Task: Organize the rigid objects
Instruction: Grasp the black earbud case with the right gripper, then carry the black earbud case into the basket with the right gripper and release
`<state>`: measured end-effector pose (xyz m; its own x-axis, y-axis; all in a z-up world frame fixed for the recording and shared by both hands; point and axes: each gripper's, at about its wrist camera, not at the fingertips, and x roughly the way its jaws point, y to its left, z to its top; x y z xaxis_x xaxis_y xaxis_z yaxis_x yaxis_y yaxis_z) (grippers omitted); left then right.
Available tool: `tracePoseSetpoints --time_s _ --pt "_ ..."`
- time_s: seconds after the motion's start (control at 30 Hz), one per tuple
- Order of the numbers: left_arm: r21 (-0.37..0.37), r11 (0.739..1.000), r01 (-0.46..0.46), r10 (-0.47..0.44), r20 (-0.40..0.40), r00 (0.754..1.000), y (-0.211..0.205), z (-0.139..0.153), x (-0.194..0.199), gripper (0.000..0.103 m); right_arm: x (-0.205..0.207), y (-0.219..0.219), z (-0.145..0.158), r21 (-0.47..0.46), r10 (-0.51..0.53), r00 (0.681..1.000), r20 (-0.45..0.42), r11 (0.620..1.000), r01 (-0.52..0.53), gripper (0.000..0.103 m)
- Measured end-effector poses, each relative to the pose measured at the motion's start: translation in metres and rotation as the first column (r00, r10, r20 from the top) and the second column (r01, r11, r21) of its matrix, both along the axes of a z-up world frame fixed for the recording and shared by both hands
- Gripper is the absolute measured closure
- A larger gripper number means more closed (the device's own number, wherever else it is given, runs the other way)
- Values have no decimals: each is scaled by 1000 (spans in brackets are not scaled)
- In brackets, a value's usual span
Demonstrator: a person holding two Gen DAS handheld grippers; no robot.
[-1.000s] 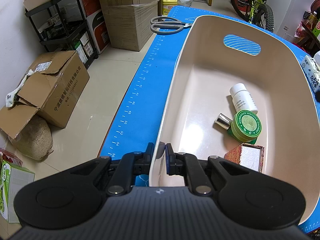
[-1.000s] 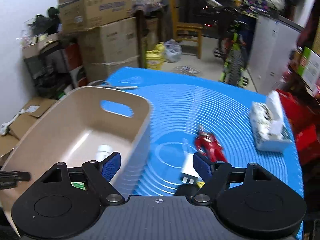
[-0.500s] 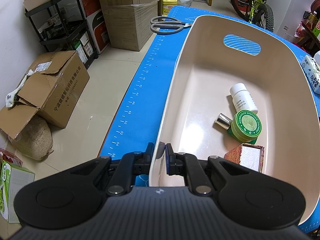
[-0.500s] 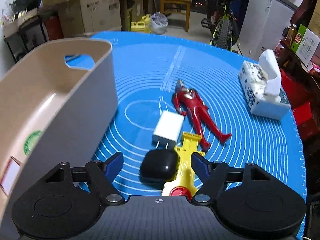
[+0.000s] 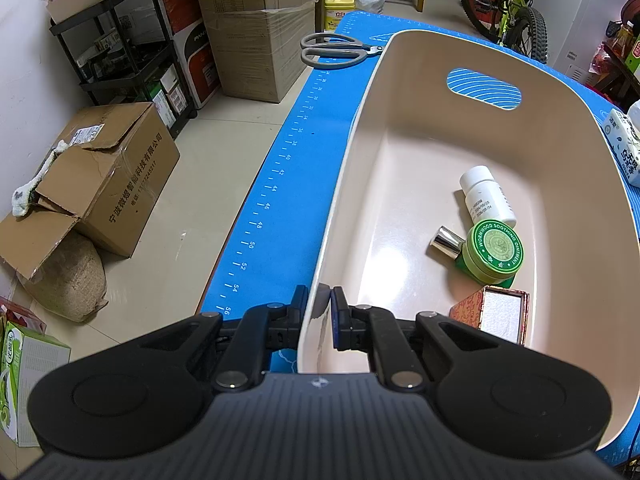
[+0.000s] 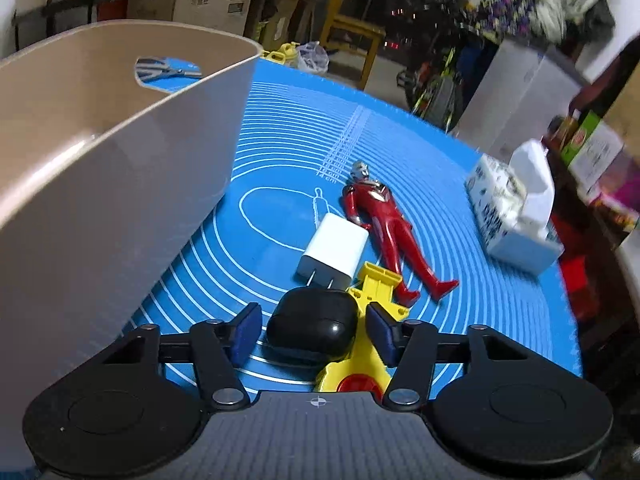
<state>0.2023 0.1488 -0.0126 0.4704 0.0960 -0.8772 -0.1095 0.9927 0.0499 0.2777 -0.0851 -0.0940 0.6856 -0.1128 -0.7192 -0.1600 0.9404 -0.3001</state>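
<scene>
My left gripper (image 5: 320, 312) is shut on the near rim of the beige bin (image 5: 352, 152). Inside the bin lie a white bottle (image 5: 486, 198), a green ointment tin (image 5: 494, 250), a small silver-capped bottle (image 5: 444, 240) and a red framed box (image 5: 494, 314). My right gripper (image 6: 314, 332) is open, low over the blue mat (image 6: 280, 128), with its fingers on either side of a black earbud case (image 6: 312, 330). Beside the case lie a white charger (image 6: 334, 250), a yellow toy (image 6: 370, 328) and a red figure (image 6: 384, 236). The bin wall (image 6: 100, 200) stands to the left.
Grey scissors (image 5: 332, 50) lie on the mat beyond the bin. A tissue pack (image 6: 516, 216) sits at the mat's right side. The mat's left edge drops to a floor with cardboard boxes (image 5: 108, 184), a black shelf rack (image 5: 120, 52) and a bicycle (image 5: 508, 8).
My right gripper has moved down and forward from above the bin's right wall to the mat, and its open fingers now straddle the black case. The left gripper has not moved.
</scene>
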Motion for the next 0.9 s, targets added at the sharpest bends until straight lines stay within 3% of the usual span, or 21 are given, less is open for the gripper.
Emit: tracePoseSetpoints --time_s 0.03,0.17,0.9 --pt "0 1000 0 0 0 1000 0 0 0 89 -1 2 -1 -13 6 1000 7 1000 -6 46" --pt "0 1000 -1 1 0 1000 0 0 0 89 -5 10 -6 -60 17 999 38 998 -15 47" --pt "0 1000 0 0 0 1000 1 0 0 89 -35 7 2 -35 73 989 127 997 -70 48"
